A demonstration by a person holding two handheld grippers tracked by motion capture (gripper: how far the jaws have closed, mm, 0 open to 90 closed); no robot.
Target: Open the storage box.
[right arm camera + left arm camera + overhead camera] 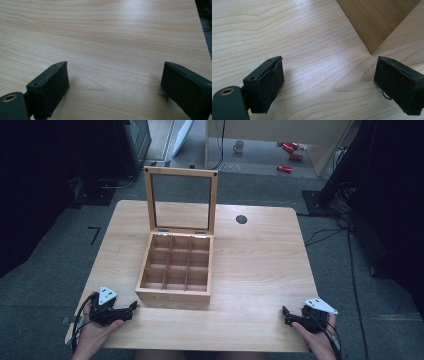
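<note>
High view shows the left gripper (134, 306) near the open nine-compartment wooden box (175, 270) and the right gripper (284, 312) well apart, both jaws released, empty, on the pale wooden surface (255, 265).

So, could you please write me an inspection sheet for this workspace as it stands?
Surface: light wooden table, bare around the box; a dark round spot near the far edge.
Job's things: wooden compartment box at centre, glass-paned lid upright, nine compartments with nothing seen inside.
Clutter: nothing seen on the table.
Grippers: left hand-held gripper open, resting near the box's front-left corner; right hand-held gripper open, at the near right edge, nothing between its jaws.
Cables: black cable trailing from the left hand-held gripper; loose cables on the floor at right.
Surroundings: grey floor, mug and red items beyond the table.
</note>
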